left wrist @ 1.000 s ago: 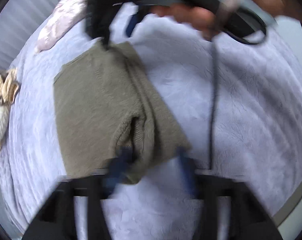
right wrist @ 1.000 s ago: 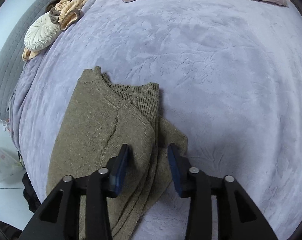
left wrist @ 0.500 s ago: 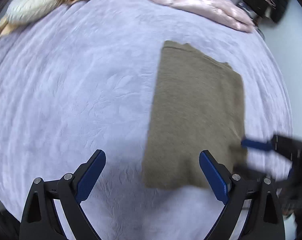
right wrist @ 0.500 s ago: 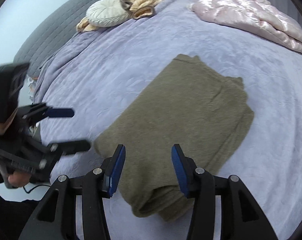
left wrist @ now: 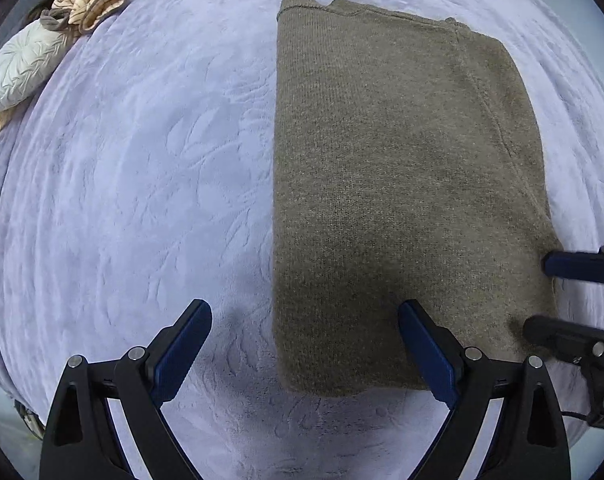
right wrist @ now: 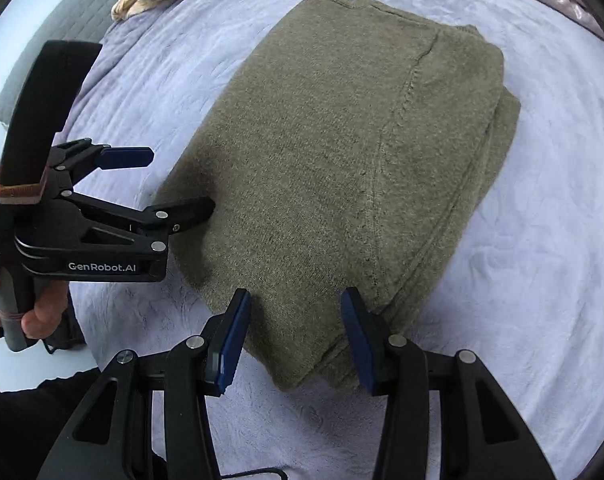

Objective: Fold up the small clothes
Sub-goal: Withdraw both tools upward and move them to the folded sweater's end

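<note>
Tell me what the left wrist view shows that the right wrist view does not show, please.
Only the left wrist view shows the brown and cream cloth bundle beside the pillow. Only the right wrist view shows the person's hand holding the left hand-held gripper and the grey headboard. Both show the folded olive sweater on the lilac bedspread, the white pillow, and both hand-held grippers open, nothing held.

An olive-green knit sweater [left wrist: 402,184] lay on a lavender bedspread [left wrist: 142,184] embossed with a leaf pattern. A cream, pleated round pillow [left wrist: 18,64] sat beside beige-and-brown cloth [left wrist: 90,4]. Each black hand-held gripper [left wrist: 304,354] had blue pads [left wrist: 182,354]; grey quilted headboard [right wrist: 74,12] behind.
</note>
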### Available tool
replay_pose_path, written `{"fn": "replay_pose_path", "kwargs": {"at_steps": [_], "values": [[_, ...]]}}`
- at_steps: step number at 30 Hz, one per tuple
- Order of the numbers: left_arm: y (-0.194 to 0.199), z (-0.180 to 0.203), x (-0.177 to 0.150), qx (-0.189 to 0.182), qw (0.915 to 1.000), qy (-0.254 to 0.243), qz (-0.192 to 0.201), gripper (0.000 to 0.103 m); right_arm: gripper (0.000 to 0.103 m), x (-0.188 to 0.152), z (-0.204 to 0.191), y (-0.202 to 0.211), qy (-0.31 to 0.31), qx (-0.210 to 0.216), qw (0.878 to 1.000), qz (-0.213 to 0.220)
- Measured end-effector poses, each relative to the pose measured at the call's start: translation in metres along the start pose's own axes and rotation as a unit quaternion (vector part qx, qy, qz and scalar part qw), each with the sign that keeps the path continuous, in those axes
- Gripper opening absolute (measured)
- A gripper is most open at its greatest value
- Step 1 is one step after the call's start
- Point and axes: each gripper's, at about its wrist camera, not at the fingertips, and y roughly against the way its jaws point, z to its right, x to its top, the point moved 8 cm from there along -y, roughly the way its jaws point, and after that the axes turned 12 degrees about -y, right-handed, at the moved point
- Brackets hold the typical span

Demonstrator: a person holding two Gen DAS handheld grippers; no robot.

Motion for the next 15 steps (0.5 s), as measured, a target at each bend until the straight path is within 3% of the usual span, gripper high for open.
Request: {"fn": "replay_pose_path", "kwargs": {"at_steps": [7, 11, 14, 15], "values": [[0.011, 0.003, 0.000, -0.001, 1.0000, -0.006, 0.001, 0.095, 0.060, 0.050, -0.004, 0.029, -0.012, -0.019, 0.998, 0.065], [0.009, 0.004, -0.004, -0.008, 0.9999, -0.009, -0.001, 0.095, 0.060, 0.075, 0.001, 0.005, -0.034, -0.027, 0.998, 0.045], [0.014, 0.005, -0.006, -0.010, 0.9998, -0.015, 0.000, 0.095, 0.060, 0.081, 0.020, -0.008, -0.067, -0.070, 0.995, 0.030], [0.018, 0.004, -0.007, -0.006, 0.9998, -0.018, 0.002, 0.095, 0.060, 0.082, 0.024, -0.009, -0.075, -0.062, 0.995, 0.026]]}}
